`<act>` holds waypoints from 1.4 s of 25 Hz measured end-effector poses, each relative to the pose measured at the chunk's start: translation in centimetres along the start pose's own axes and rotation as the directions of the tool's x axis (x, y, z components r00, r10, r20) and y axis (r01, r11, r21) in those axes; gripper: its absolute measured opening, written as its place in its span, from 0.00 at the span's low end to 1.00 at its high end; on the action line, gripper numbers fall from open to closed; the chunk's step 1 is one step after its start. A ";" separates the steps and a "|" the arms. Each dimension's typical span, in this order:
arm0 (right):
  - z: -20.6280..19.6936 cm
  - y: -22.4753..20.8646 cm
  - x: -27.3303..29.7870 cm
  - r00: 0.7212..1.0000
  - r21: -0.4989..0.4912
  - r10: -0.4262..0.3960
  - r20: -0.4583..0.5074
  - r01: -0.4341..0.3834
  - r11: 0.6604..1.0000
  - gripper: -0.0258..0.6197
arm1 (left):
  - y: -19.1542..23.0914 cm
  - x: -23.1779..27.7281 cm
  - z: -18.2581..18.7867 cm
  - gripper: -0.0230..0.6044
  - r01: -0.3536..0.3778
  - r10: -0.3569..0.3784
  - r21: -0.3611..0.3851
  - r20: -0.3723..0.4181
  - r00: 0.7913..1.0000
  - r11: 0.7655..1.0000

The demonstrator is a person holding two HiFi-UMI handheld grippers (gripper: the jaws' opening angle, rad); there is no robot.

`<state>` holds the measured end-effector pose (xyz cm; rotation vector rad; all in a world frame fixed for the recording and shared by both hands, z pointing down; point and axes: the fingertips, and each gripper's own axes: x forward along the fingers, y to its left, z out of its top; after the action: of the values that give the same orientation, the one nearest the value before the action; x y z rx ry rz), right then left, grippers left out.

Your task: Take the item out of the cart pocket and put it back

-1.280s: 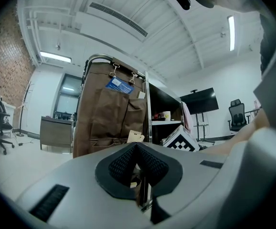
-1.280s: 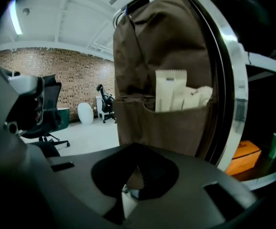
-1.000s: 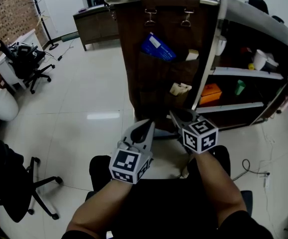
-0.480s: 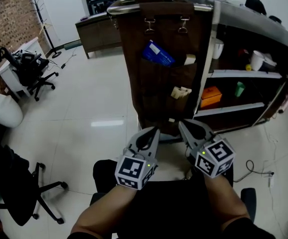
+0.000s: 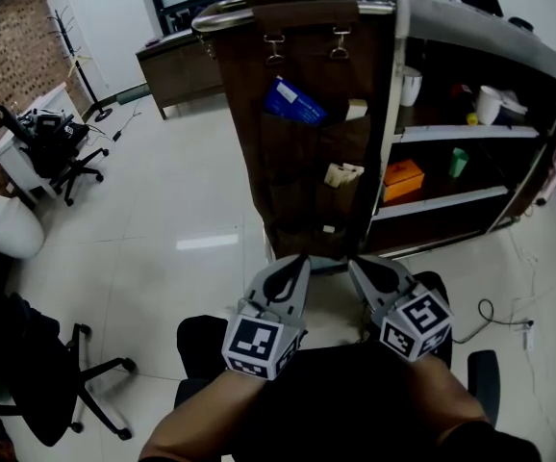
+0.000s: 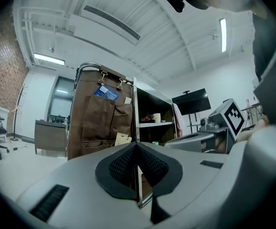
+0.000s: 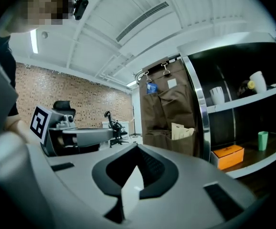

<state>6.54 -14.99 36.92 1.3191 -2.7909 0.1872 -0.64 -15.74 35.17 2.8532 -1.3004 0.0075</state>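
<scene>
Back from the cart [image 5: 288, 186] came the right gripper [image 5: 355, 264], beside the left gripper [image 5: 300, 261] — both jaws closed, empty — while the blue item [image 5: 292, 101] sat in the cart's top pocket [image 5: 302, 135].

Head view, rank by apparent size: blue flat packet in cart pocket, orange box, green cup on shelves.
1. blue flat packet
2. orange box, close second
3. green cup, clearly smallest

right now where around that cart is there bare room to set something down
Bare: the lower shelf right of the green cup, and the floor tiles left of the cart. Crowded: the upper shelf with white cups, and the top pockets holding the blue packet.
</scene>
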 end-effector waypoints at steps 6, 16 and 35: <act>-0.3 0.3 0.6 1.000 0.017 0.017 0.005 -0.017 1.000 0.06 | -0.2 0.1 -0.3 0.04 -0.006 0.006 0.003 -0.008 1.000 1.000; -0.1 -0.1 0.2 1.000 -0.001 0.001 0.010 -0.001 1.000 0.06 | -0.8 0.8 -0.7 0.04 0.023 -0.024 -0.020 -0.024 0.999 1.000; -0.2 -0.8 -0.7 1.000 -0.002 -0.020 0.006 0.020 1.000 0.06 | -2.4 2.3 -0.8 0.04 0.073 -0.074 -0.013 -0.030 0.997 0.997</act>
<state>7.56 -14.91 37.08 1.3489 -2.7811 0.1791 2.67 -15.87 35.99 2.8766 -1.1856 0.0431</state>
